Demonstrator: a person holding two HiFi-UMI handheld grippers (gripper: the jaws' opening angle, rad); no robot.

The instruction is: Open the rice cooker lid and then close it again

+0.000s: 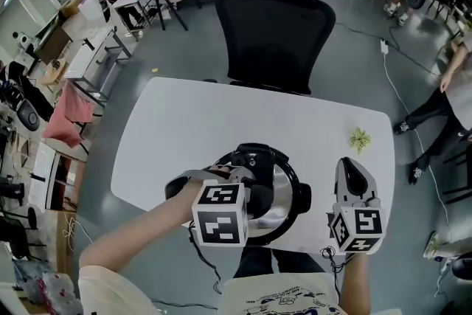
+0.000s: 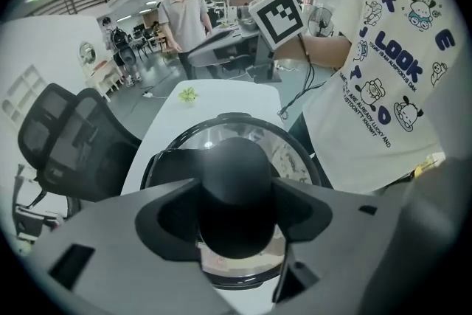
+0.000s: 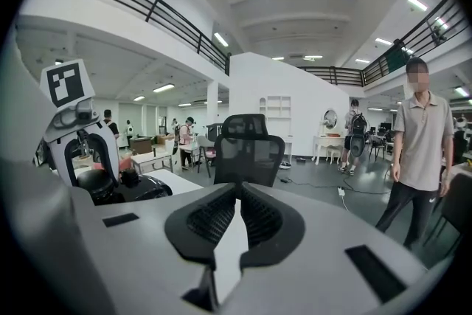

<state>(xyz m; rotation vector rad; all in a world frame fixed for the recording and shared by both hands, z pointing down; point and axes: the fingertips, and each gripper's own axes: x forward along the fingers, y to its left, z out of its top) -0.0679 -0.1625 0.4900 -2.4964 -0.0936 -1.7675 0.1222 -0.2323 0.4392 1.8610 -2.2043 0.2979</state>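
The black rice cooker (image 1: 296, 197) stands at the near edge of the white table (image 1: 184, 129), with its glass and steel lid (image 2: 289, 153) down on it. My left gripper (image 1: 249, 189) points steeply down over the lid's middle. In the left gripper view, its jaws (image 2: 236, 206) hold the round black lid knob (image 2: 236, 177), and the pads meet the knob's sides with no gap showing. My right gripper (image 1: 352, 175) hovers to the right of the cooker, shut and empty (image 3: 237, 203), pointing across the table. The right gripper view shows the cooker (image 3: 136, 189) at its left.
A small green thing (image 1: 359, 138) lies on the table's far right part. A black office chair (image 1: 273, 18) stands behind the table. A person (image 3: 420, 129) stands on the floor to the right, and others work at desks farther off. My torso is close behind the cooker.
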